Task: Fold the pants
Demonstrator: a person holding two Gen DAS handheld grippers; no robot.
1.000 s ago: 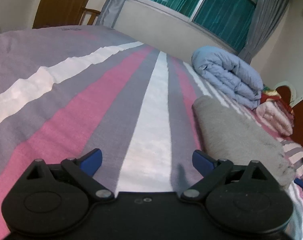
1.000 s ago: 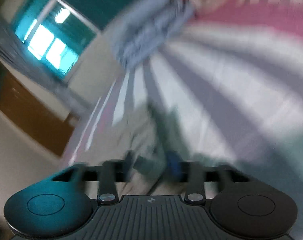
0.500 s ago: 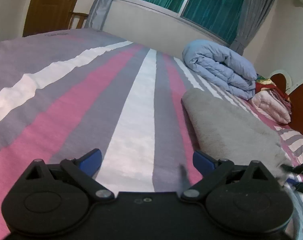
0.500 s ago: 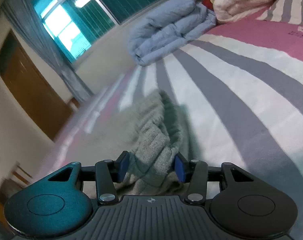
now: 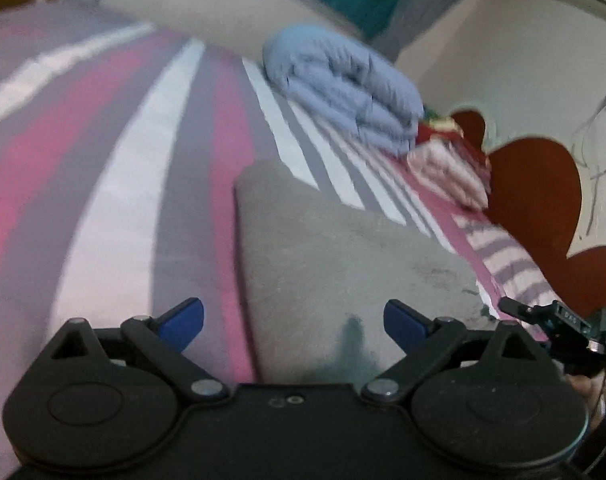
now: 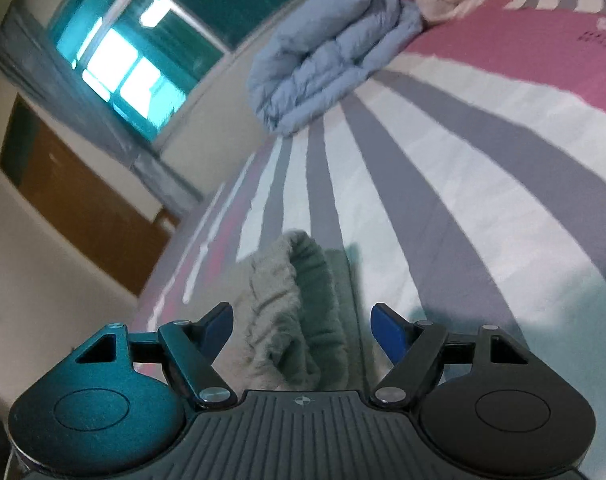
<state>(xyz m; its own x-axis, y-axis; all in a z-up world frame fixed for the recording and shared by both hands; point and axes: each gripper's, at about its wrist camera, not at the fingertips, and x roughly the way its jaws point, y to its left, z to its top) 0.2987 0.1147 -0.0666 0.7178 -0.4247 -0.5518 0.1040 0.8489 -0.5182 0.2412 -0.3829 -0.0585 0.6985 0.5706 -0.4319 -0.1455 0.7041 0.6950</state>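
The grey fleece pants [image 5: 335, 264] lie folded flat on the striped bed. My left gripper [image 5: 293, 322] is open just above their near end, jaws wide and empty. In the right wrist view the pants' gathered waistband [image 6: 299, 312] stands bunched between the open blue fingers [image 6: 387, 330] of my right gripper [image 6: 301, 330], which no longer pinch it. The right gripper also shows at the right edge of the left wrist view [image 5: 559, 332], beside the pants' far corner.
The bed sheet [image 5: 115, 184] has pink, grey and white stripes. A folded blue duvet [image 5: 343, 84] and a pink blanket stack [image 5: 447, 176] lie at the head by the red headboard [image 5: 543, 200]. A window [image 6: 119, 60] and brown door [image 6: 75, 200] are behind.
My right gripper was shut on the waistband and has opened, letting it go. My left gripper has swung right, so the pants now lie between its open fingers.
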